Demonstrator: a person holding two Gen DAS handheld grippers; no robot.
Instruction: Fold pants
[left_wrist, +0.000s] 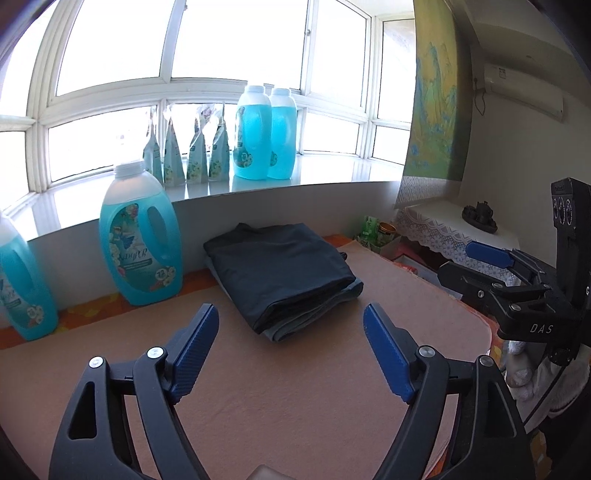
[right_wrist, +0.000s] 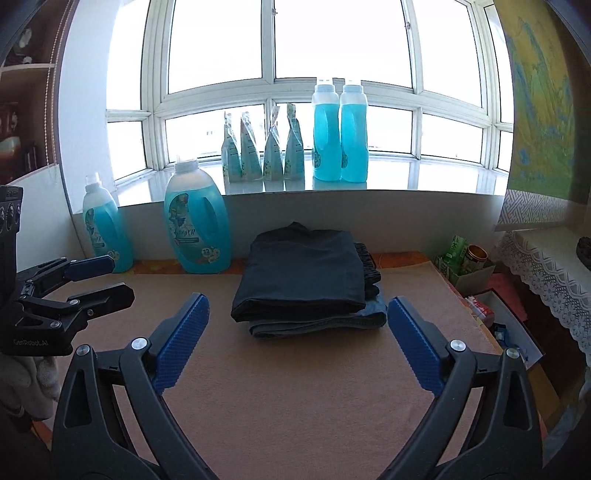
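Pants (right_wrist: 306, 273) lying folded on stack, well ahead of both jaws, touching neither. Left gripper (left_wrist: 290, 349) and right gripper (right_wrist: 297, 338) hanging released, empty. Fold looking done; keeping jaws wide and clear avoids snagging top layer.

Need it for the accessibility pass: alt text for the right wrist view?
Dark folded pants lie stacked on a folded blue-grey garment on a tan mat, ahead of the open, empty right gripper. The left gripper is at the left edge, and blue detergent bottles stand by the window.
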